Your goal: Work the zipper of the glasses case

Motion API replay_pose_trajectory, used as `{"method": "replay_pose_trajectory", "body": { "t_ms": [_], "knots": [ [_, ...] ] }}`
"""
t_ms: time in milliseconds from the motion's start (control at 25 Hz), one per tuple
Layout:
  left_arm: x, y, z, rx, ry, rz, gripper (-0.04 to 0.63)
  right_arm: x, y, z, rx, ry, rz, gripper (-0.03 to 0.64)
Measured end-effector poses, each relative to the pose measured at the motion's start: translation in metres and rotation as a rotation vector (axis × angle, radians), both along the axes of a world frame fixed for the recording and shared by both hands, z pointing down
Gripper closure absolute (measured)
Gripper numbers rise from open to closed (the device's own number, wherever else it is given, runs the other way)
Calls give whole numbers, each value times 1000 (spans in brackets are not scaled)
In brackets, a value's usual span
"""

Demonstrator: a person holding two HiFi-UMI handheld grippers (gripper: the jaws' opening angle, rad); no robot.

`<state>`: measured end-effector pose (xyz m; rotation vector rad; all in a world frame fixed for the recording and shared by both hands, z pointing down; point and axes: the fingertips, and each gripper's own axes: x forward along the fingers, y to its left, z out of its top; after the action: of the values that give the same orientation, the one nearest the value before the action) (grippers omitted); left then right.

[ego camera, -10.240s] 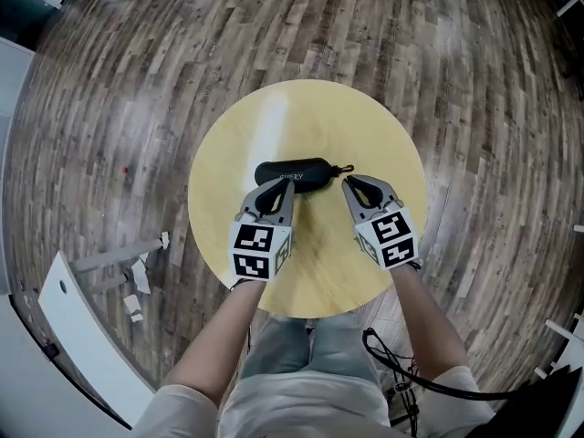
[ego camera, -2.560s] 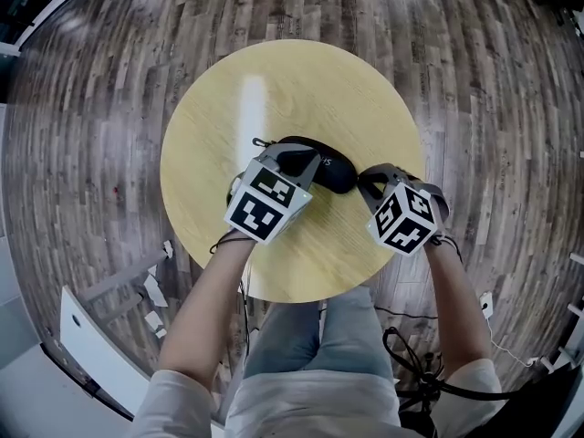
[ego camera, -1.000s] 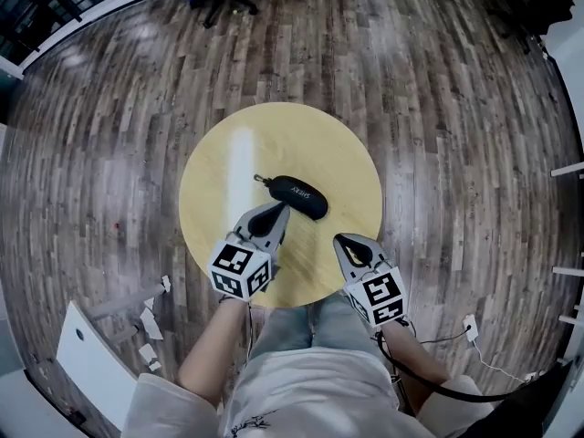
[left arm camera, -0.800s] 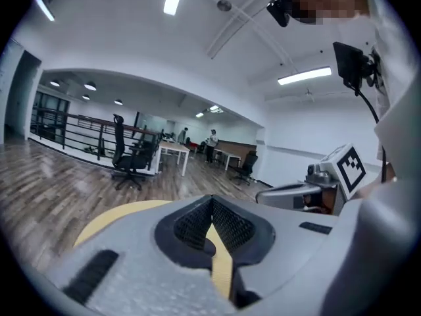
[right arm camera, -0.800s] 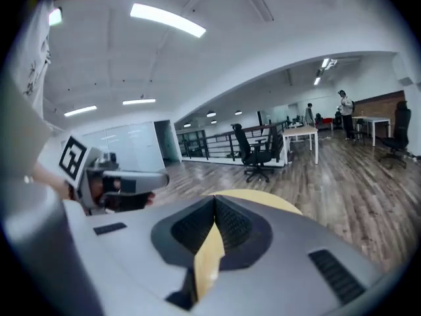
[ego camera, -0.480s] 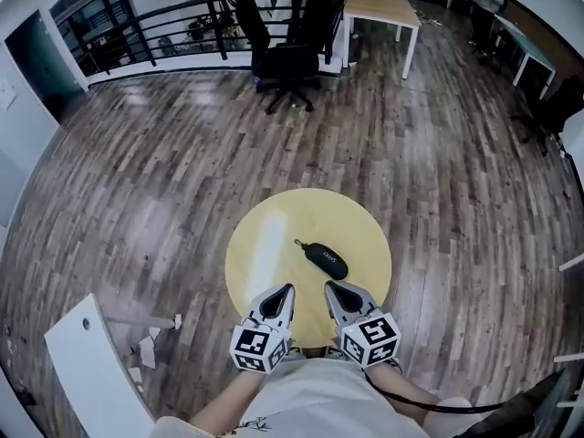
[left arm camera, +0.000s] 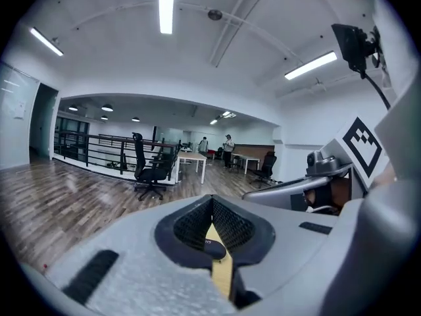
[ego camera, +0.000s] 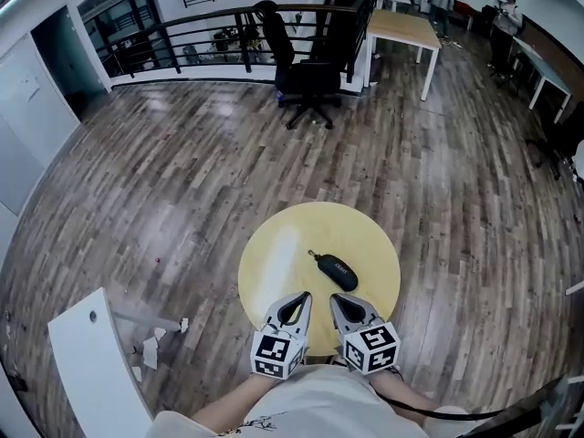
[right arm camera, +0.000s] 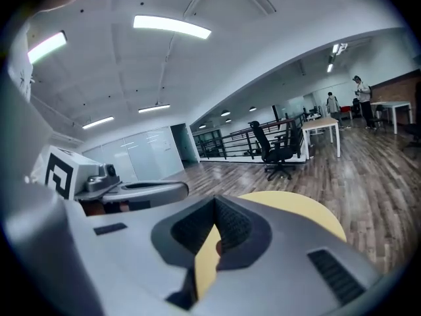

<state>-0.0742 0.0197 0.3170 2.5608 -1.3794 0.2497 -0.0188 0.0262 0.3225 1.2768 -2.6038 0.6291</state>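
Hovering at the near edge of the desk (ego camera: 274,249), the left tool (ego camera: 304,297) has its jaws pressed together, empty. The right tool (ego camera: 336,298) just beside it is likewise closed on nothing. The black glasses case (ego camera: 341,273) lies ahead of both, untouched.

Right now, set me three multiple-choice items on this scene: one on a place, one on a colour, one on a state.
1. Where does the glasses case lie?
A. under the table
B. on top of the round table
C. held up off the table

2. What colour is the table top?
A. pale yellow
B. white
C. red

3. How do the jaws of the left gripper stand?
A. shut on the case
B. wide apart
C. together, with nothing between them

Key: B, the case rests on the top, untouched; A, the top shows yellow against the grey-brown floorboards; C, the left gripper view shows the tips meeting with nothing between them.
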Motion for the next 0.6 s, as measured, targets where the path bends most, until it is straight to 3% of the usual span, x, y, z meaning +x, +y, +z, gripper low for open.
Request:
{"method": "replay_pose_trajectory", "body": {
  "t_ms": [160, 400, 600],
  "knots": [
    [7, 7, -2, -19, 38, 23, 589, 4, 4, 2, -12, 1, 17, 617],
    [16, 16, -2, -16, 19, 61, 589, -3, 10, 5, -21, 12, 5, 617],
    [4, 25, -3, -36, 16, 39, 589, -17, 20, 3, -35, 12, -28, 617]
  ]
}}
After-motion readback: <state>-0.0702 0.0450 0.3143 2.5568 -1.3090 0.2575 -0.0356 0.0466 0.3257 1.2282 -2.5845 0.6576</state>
